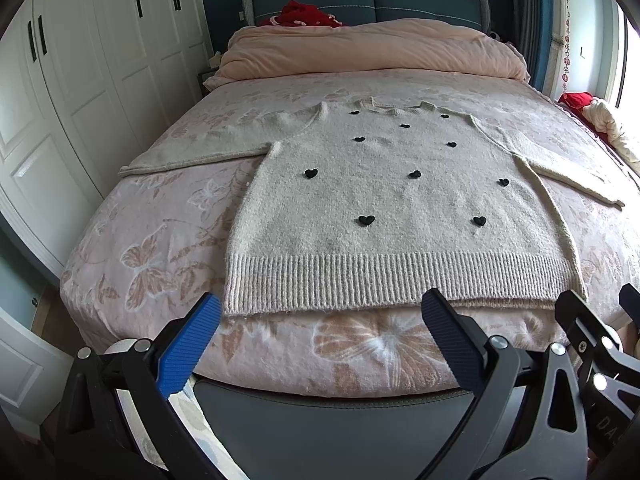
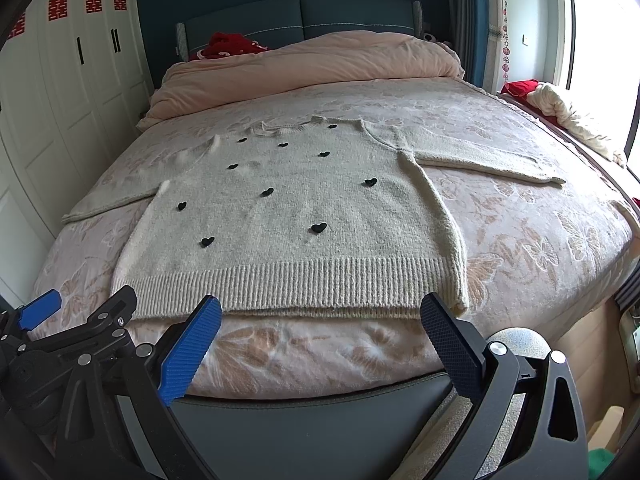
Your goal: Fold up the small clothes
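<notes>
Left claw [image 1: 320, 312]: wide apart, holding nothing, poised just off the foot edge of the bed.
Right claw [image 2: 320, 314]: wide apart, holding nothing, beside the left claw at the same edge.
Sweater [image 1: 400, 200]: cream knit with black hearts, lying flat face up, ribbed hem along the foot edge, both sleeves spread toward the side edges.
Bed [image 1: 152, 240]: pink butterfly-print cover.
Duvet [image 1: 372, 48]: peach, bunched along the head edge.
</notes>
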The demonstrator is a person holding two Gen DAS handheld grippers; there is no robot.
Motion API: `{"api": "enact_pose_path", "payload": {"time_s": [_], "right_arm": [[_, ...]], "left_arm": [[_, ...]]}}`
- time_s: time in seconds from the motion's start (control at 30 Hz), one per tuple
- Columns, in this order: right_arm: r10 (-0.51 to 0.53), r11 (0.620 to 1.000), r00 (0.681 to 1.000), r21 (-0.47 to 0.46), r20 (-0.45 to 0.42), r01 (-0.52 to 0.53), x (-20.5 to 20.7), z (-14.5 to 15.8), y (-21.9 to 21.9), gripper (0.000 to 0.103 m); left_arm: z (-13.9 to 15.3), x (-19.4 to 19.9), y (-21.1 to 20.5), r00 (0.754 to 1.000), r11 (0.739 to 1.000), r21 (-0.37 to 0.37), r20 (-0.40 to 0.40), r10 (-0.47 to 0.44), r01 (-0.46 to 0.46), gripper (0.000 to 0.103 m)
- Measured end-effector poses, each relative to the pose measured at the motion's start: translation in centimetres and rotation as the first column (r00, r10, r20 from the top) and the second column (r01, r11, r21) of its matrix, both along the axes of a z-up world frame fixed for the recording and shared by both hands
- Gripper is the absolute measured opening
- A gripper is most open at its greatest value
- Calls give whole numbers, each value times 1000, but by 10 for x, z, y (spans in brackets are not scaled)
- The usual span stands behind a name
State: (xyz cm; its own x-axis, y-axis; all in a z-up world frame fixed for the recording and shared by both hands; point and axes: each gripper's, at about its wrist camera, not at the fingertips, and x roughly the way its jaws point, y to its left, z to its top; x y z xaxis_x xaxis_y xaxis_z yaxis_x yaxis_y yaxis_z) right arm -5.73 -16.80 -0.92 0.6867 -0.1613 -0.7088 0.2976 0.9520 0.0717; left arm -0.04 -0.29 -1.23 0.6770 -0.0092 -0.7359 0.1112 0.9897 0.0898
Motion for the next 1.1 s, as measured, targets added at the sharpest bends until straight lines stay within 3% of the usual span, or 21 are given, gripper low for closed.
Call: {"api": "enact_pose_path", "payload": {"time_s": [0.9,1.1], "right_arm": [[2,1000,1000,6,-7,-2,1,-4,2,98],[0,999,999,38,-42,1,5,-21,-5,98]], "left_arm": [[-5,0,-2,1000,1000,9,-9,4,-4,98],[-20,9,3,997,1000,-26,-71,11,-13,98]]}}
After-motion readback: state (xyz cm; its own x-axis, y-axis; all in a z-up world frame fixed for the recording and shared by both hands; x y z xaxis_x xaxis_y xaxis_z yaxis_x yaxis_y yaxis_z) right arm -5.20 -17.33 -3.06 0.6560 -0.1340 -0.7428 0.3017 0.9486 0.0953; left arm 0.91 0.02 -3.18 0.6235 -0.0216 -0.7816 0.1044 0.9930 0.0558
